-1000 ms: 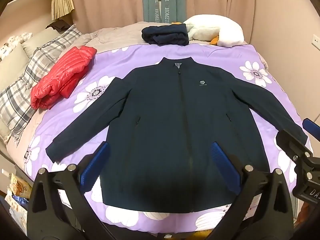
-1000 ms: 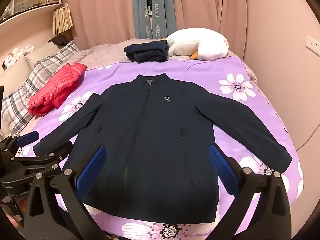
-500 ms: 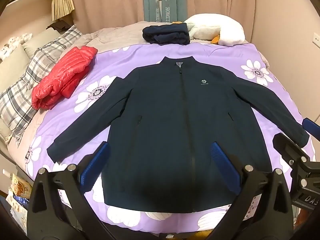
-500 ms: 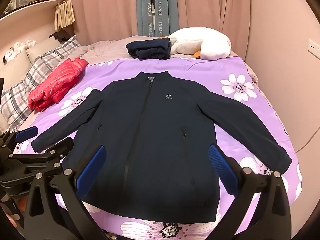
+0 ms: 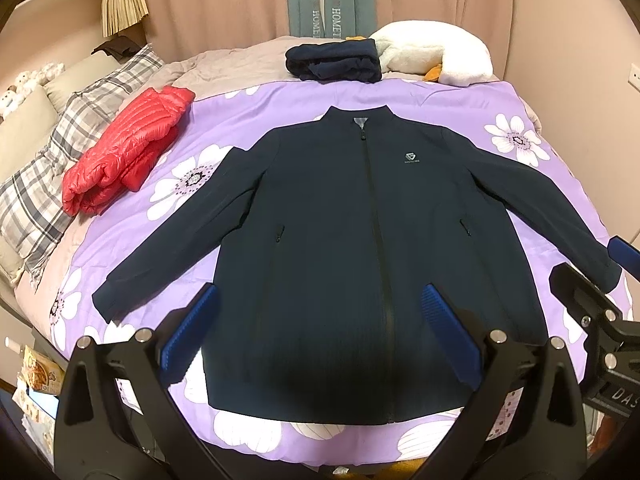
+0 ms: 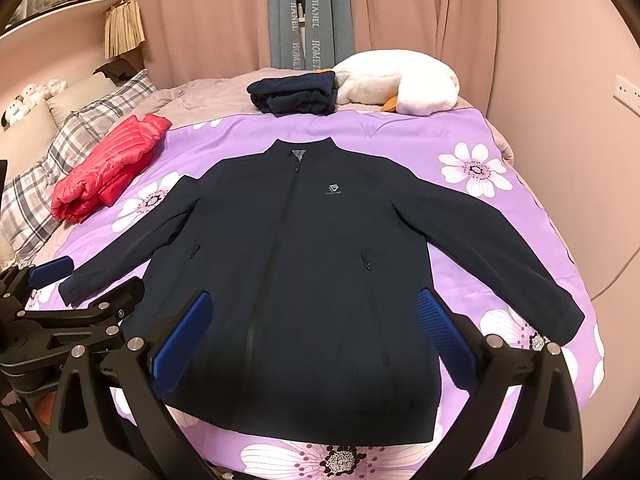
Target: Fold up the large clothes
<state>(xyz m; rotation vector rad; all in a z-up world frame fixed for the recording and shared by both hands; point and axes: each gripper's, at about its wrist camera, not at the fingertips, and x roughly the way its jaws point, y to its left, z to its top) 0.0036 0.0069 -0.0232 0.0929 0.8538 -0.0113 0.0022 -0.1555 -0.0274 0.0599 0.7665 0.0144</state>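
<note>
We hold our left gripper (image 5: 320, 332) and right gripper (image 6: 312, 332) above the hem of the navy jacket (image 5: 360, 248), jaws spread wide and empty. The jacket lies flat, front up, zipped, sleeves outspread, on the purple flowered bedspread (image 5: 256, 120).

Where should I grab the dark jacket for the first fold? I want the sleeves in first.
Probably take the jacket at its two cuffs. It lies flat, zipped, front up, with sleeves spread out to both sides. Bring the left gripper in from the left onto that cuff, and the right gripper from the right onto the other cuff; both are open and empty.
</note>
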